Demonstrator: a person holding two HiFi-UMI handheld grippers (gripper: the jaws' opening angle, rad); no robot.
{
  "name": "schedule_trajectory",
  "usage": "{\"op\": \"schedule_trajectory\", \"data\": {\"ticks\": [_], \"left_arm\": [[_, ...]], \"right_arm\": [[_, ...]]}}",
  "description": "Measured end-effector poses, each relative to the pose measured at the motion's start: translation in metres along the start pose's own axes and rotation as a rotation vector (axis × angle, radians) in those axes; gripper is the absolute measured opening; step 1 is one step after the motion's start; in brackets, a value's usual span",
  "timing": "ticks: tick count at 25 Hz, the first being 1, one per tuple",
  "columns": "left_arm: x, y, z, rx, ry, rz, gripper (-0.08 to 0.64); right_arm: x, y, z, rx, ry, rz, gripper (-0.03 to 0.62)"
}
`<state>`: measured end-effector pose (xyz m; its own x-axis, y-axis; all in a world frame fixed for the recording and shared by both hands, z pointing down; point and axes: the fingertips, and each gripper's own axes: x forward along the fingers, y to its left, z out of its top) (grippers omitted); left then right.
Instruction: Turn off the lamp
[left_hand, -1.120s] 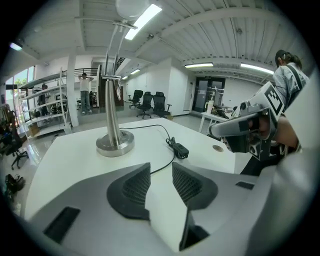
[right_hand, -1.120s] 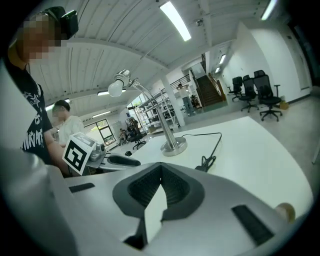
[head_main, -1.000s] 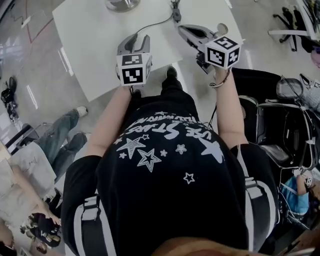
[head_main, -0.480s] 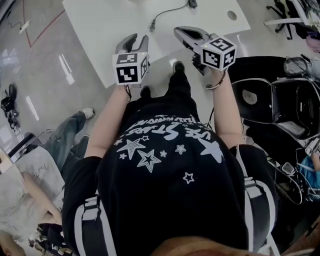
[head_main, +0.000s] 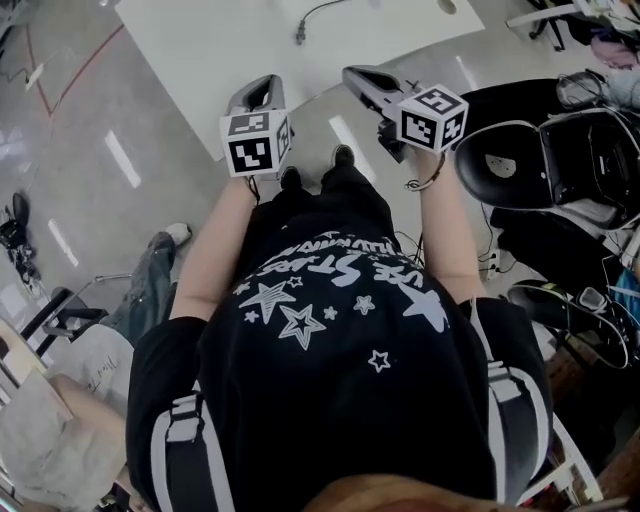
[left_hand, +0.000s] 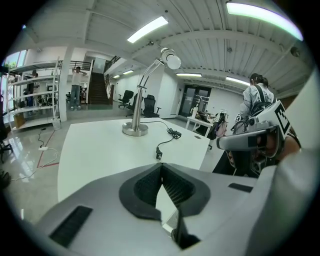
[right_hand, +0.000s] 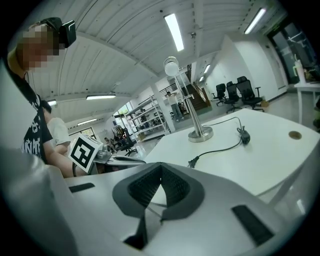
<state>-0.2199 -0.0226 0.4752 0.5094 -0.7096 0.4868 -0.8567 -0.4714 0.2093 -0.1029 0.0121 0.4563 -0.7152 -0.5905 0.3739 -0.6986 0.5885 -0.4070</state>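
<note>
The silver desk lamp (left_hand: 136, 128) stands far back on the white table (left_hand: 95, 150); its round head (left_hand: 173, 61) is up on a curved neck. The right gripper view shows the lamp (right_hand: 200, 133) too. Its black cord ends in a plug (left_hand: 158, 153) that lies loose on the table top, also seen as the plug (head_main: 299, 37) from above. My left gripper (head_main: 261, 93) is off the table's near edge; its jaws have just been closing, with nothing between them. My right gripper (head_main: 356, 76) is shut and empty, beside the left one and over the floor.
Black office chairs (head_main: 505, 165) and cables crowd the floor at the right. A seated person's legs (head_main: 148, 275) are at the left. A round cable hole (right_hand: 295, 134) sits in the table near its right corner. Shelves (left_hand: 30, 95) line the far wall.
In the head view the table has slid up and away, and the lamp base has left the picture. Both grippers have drawn back from the table edge to over the floor.
</note>
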Motion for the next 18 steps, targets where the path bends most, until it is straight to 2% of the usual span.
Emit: {"op": "schedule_trajectory", "data": {"ticks": [7, 18], "left_arm": [[-0.020, -0.009, 0.007, -0.006, -0.037, 0.005, 0.011], [-0.056, -0.060, 0.018, 0.010, -0.100, -0.010, 0.011]], "right_arm": [[-0.012, 0.013, 0.013, -0.023, -0.067, -0.005, 0.003], [-0.070, 0.033, 0.014, -0.100, -0.116, -0.071, 0.003]]}}
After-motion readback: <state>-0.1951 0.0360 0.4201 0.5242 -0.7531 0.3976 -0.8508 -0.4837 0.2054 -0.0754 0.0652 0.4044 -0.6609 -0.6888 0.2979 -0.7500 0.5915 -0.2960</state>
